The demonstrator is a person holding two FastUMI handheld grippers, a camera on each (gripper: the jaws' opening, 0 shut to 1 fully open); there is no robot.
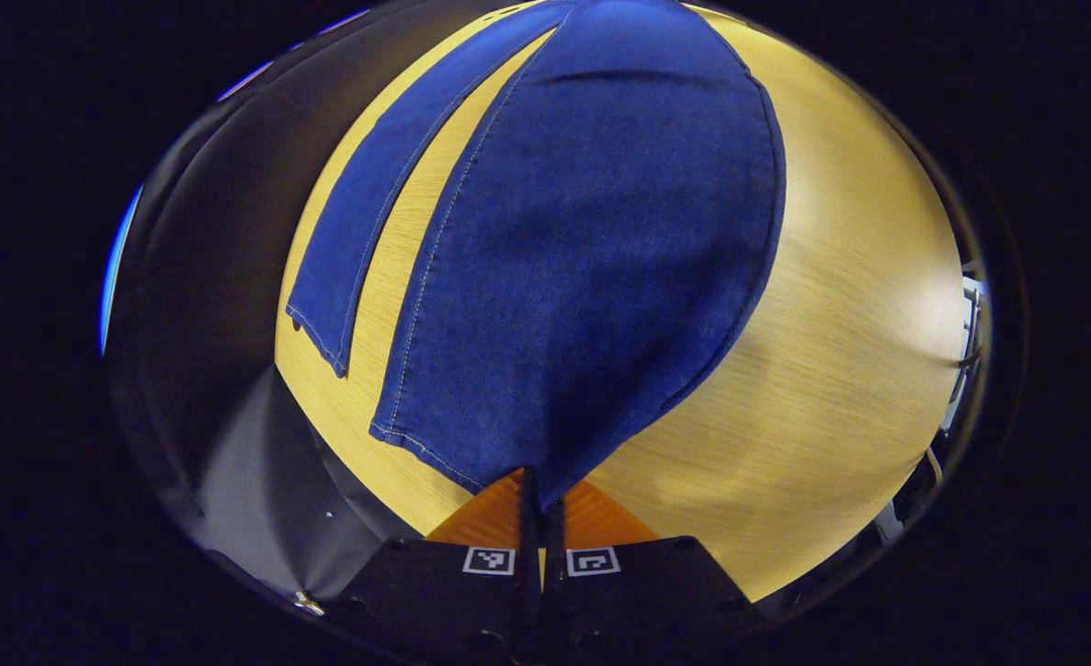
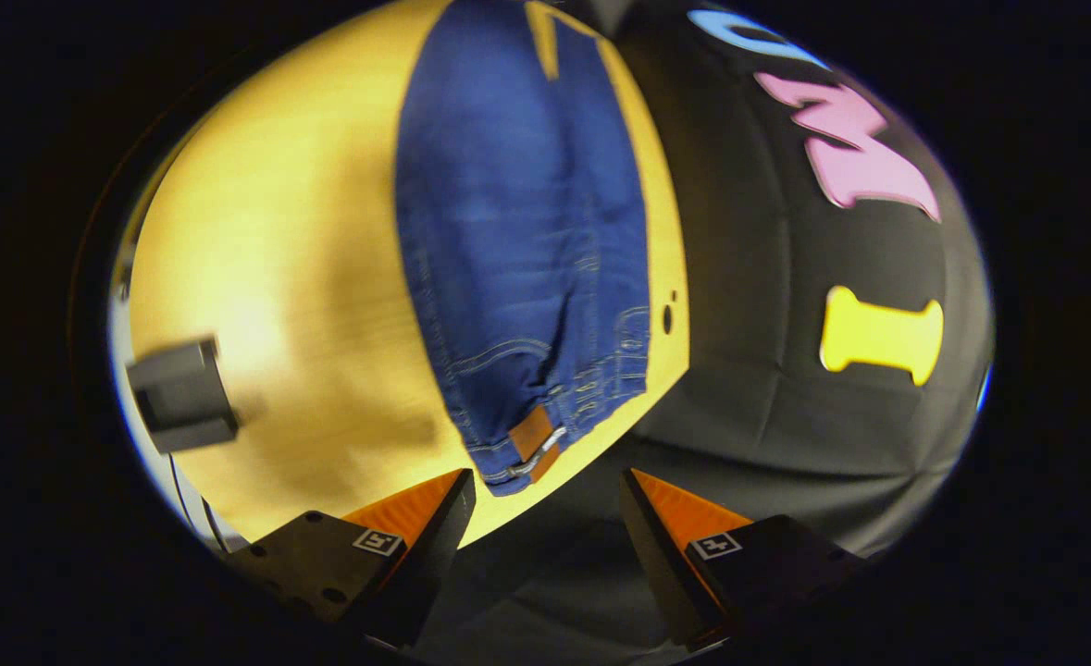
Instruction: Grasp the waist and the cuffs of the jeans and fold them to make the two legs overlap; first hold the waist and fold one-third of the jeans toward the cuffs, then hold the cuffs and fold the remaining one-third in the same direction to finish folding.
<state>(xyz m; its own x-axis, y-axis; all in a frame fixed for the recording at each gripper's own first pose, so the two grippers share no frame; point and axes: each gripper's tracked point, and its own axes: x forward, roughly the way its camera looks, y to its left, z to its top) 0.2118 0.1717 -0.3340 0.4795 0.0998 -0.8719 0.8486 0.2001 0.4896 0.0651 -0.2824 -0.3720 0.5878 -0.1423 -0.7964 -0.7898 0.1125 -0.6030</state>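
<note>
Jeans (image 1: pixel 582 277) lie spread on the wooden table (image 1: pixel 832 370), and your left gripper (image 1: pixel 541 504) has its two fingers pressed together on the hem of the nearer leg, at the cuff corner closest to you. In the left gripper view that leg rises from the tabletop toward the fingers, so the cuff is lifted clear of the wood while the rest of the leg slopes away down to the table. The other leg (image 1: pixel 369 213) lies flat on the table beside the held one, a strip of bare wood between them, its cuff well short of the table's near edge.

Your left gripper points along the length of the leg, toward the far end of the table.

Your right gripper (image 2: pixel 550 504) hangs with its fingers wide apart and nothing between them, just off the table's edge, aimed at the waist end of the jeans (image 2: pixel 526 240). The waistband, with its brown leather patch (image 2: pixel 534 437), rests on the table near that corner, just ahead of your spread fingers and not touching them. A dark boxy object (image 2: pixel 179 393) shows at the table's opposite side, too blurred to identify.
</note>
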